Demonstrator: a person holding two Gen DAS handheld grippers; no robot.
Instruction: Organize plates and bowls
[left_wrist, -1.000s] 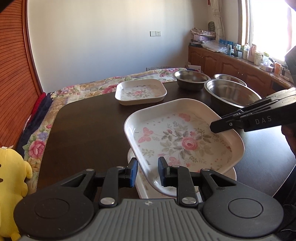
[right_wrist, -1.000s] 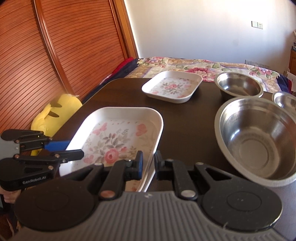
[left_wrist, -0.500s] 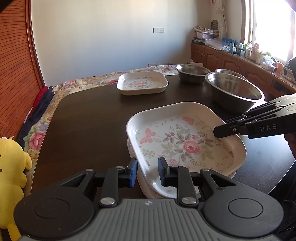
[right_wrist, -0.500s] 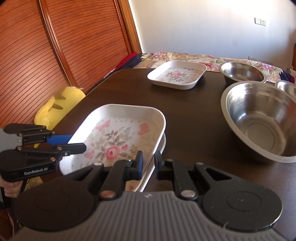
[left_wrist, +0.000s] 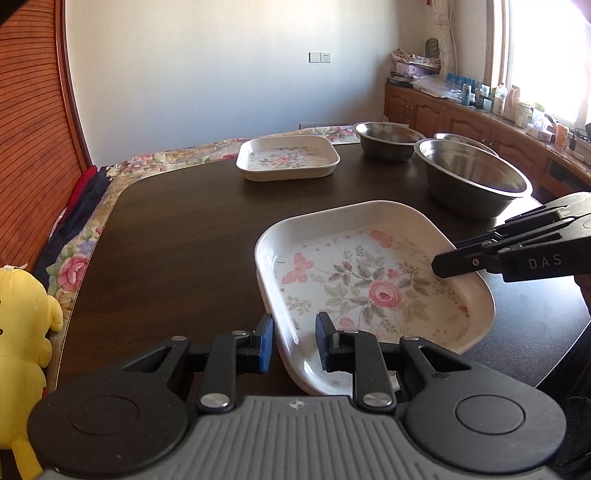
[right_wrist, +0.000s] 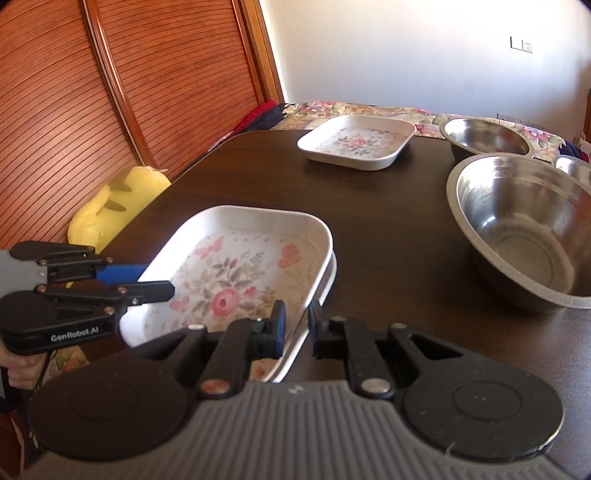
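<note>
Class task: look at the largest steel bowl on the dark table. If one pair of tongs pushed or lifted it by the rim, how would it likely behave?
The largest steel bowl looks thin-walled, so probably light for its size. Its sloped sides narrow to a small base, so a rim push might tip it. The shiny metal likely slips in a pinch.

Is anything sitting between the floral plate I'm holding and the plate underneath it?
Nothing visible. The floral plate, clamped at opposite rims by the left gripper and right gripper, sits nested on the lower plate, whose rim shows just beneath it. The inside of the stack is hidden.

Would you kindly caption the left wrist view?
Both grippers' jaws clamp a floral white square plate nested on another, on the dark wooden table.
</note>
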